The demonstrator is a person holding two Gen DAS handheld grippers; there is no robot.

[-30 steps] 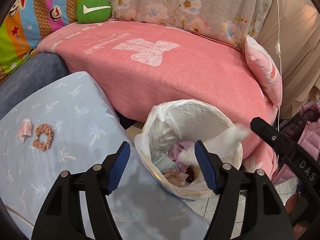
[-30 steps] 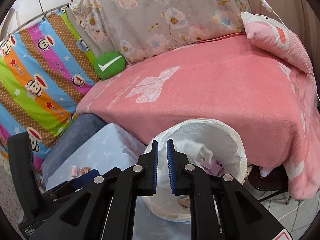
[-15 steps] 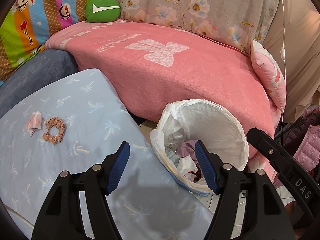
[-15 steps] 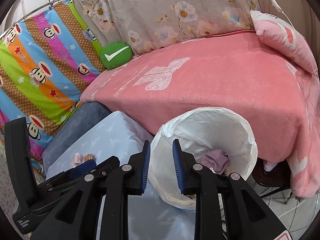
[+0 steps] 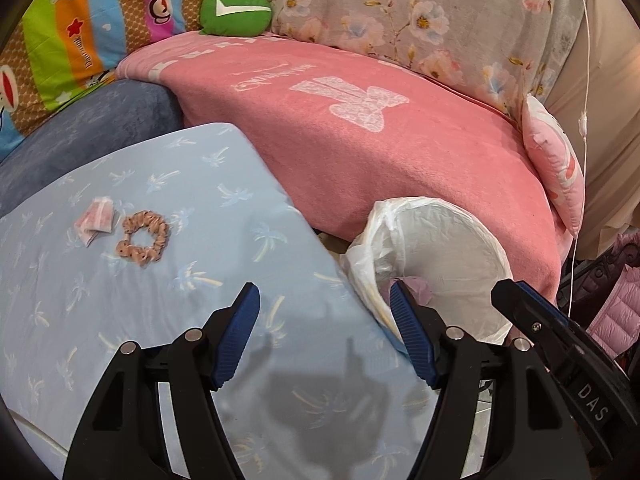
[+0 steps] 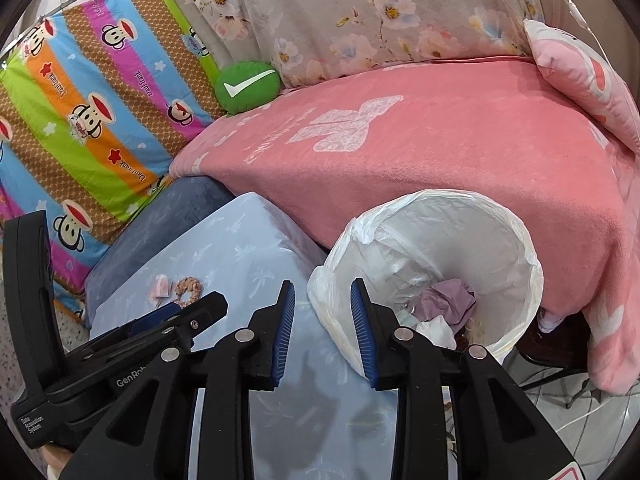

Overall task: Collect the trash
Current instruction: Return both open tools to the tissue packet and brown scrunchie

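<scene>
**Both tongs empty above the blue cushion**

Left wrist view: while the left tongs point(image 5: 325, 306) stand wide apart and empty, the pink wrapper point(image 5: 95, 219) lies up-left beside a scrunchie point(image 5: 143, 237); the bin point(image 5: 430, 266) is right.

Right wrist view: the right tongs point(image 6: 322, 298), just opened, hold nothing; the wrapper point(image 6: 162, 285) lies left, the bin point(image 6: 436, 256) right.

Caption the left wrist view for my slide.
Open left gripper over light-blue palm-print cushion, beside white-lined trash bin.

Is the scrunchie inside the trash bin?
No, the scrunchie lies on the blue sheet, beside a pink wrapper, well apart from the bin.
</scene>
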